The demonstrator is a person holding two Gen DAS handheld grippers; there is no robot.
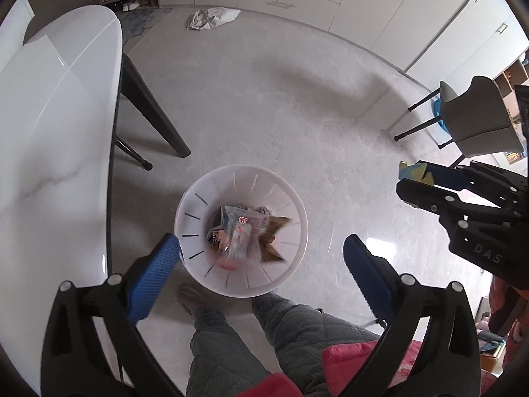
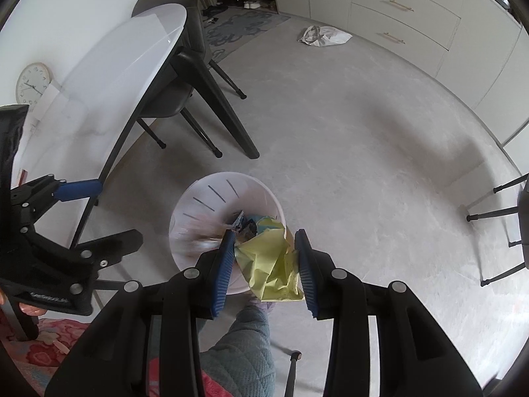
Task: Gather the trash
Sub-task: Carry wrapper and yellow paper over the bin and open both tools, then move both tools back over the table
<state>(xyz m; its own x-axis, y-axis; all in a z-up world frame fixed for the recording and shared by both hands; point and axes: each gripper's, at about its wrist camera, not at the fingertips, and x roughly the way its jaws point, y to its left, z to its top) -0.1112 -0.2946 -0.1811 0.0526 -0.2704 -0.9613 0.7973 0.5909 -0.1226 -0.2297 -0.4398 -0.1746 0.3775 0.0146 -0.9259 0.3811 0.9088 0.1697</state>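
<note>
Yellow paper (image 2: 269,264) pinched in right claw (image 2: 264,264) above bin (image 2: 198,198), apparently.

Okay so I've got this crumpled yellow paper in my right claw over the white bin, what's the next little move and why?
Probably open the right claw and let the yellow paper drop. In the right wrist view the paper hangs over the near rim of the white bin, which already holds wrappers. Nudging slightly forward first might help, since it sits near the edge. The left claw is open and holds nothing.

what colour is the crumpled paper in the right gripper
Pale yellow-green paper, clearest in the right wrist view.
</note>
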